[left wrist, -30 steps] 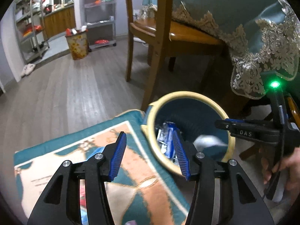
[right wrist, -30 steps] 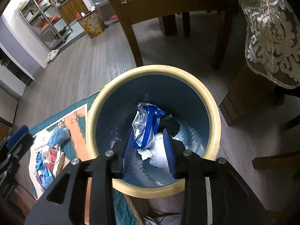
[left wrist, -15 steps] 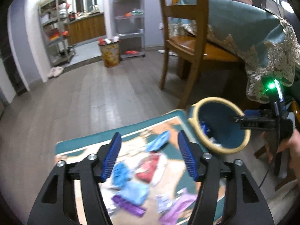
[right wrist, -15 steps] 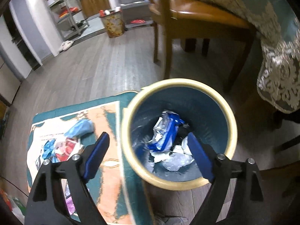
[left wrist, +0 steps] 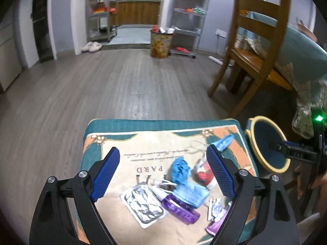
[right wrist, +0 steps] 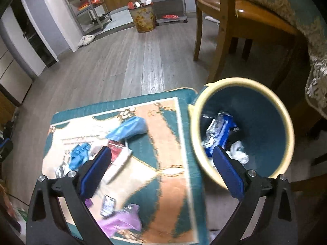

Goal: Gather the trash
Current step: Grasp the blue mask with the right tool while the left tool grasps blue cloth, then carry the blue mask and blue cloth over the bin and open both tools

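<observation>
Both our hand-held grippers, left [left wrist: 161,173] and right [right wrist: 160,166], are opening, empty, above littered mat [left wrist: 114,130]; overlapping wrappers risk a clumsy double grab beside the bin [right wrist: 243,81].

The left tongs [left wrist: 162,170] hung above a teal-bordered mat [left wrist: 114,138] on the wooden floor [left wrist: 122,81], jaws opening with nothing between them. Trash lay scattered on the mat: a foil packet [left wrist: 144,207], a purple wrapper [left wrist: 180,211], a crumpled blue glove [left wrist: 179,170] and a red-and-white packet [left wrist: 203,176]. Just beside the mat stood a blue bin [left wrist: 265,143] with a yellow rim, near a wooden chair [left wrist: 253,47].
</observation>
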